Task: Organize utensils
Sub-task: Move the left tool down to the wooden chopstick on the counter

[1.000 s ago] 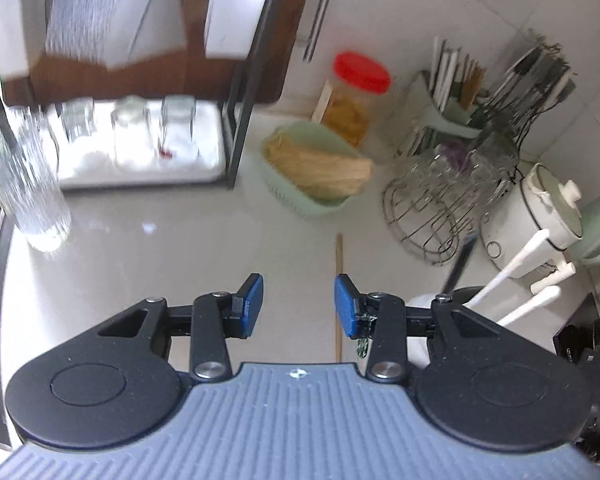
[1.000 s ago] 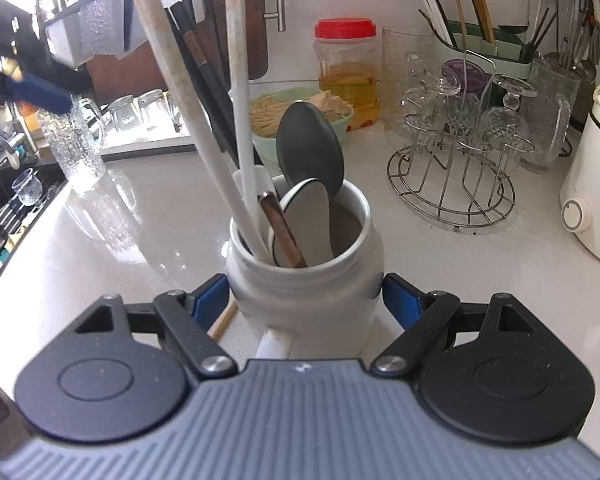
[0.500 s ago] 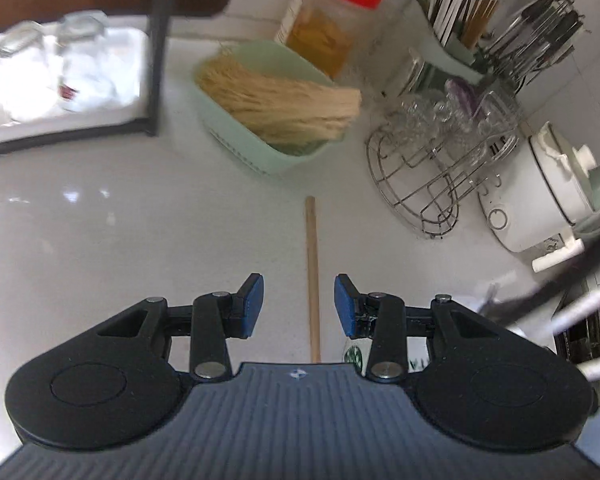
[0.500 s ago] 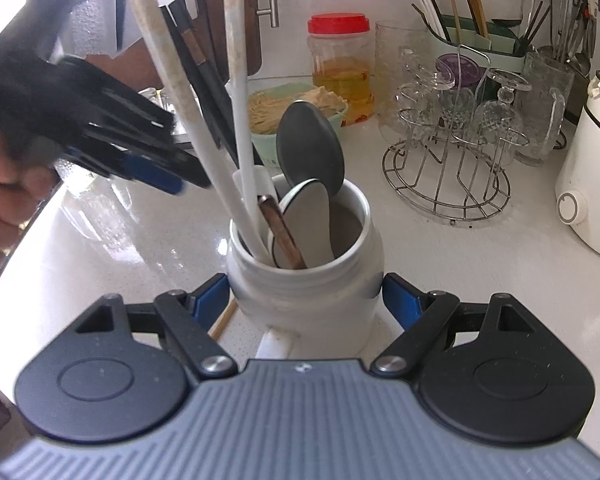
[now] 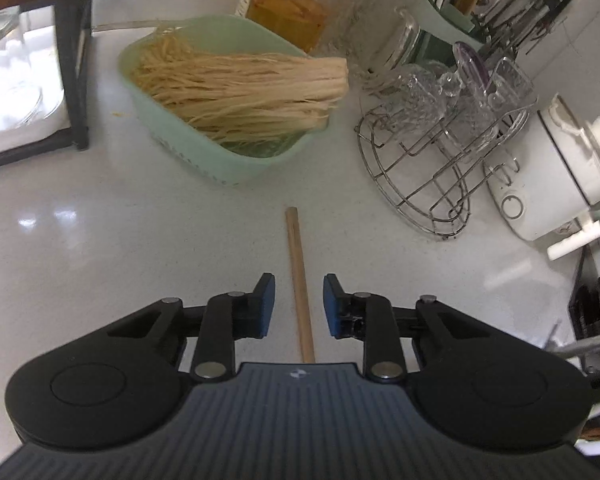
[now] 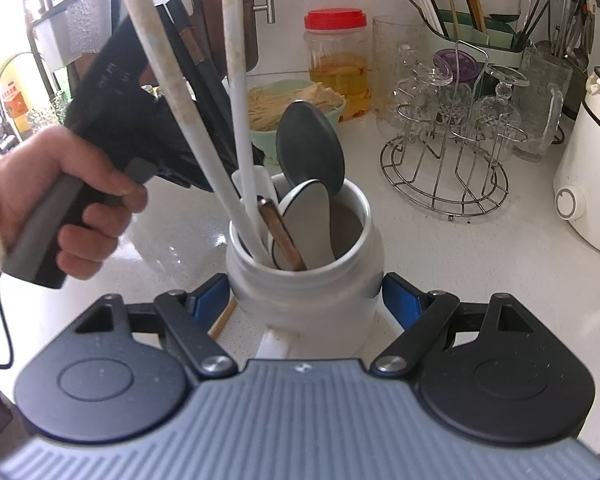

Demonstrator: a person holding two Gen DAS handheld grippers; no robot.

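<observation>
Left wrist view looks down on a pale counter [image 5: 80, 240] where a single wooden chopstick [image 5: 299, 280] lies flat, running straight away from the camera. The left gripper [image 5: 299, 304] straddles its near part: the blue pads [image 5: 266, 304] stand on either side with a gap to the stick, and the jaws are closing, not yet touching it. Beyond the chopstick's far tip sits a green basket [image 5: 204, 156] of dry noodles [image 5: 252, 84], and to the right a wire rack [image 5: 432, 168] with glasses, then a white cooker [image 5: 552, 176].

From the right wrist view, the right gripper [image 6: 304, 300] is clamped on a white jar [image 6: 304, 280], one pad against each side. The jar holds long white handles [image 6: 236, 92], a dark spoon [image 6: 310, 148] and other utensils. A hand [image 6: 56, 200] holds the left gripper's grip to the jar's left. A bit of the chopstick [image 6: 222, 318] shows on the counter just beside the jar's left base. A red-lidded jar [image 6: 338, 60] stands at the back.
</observation>
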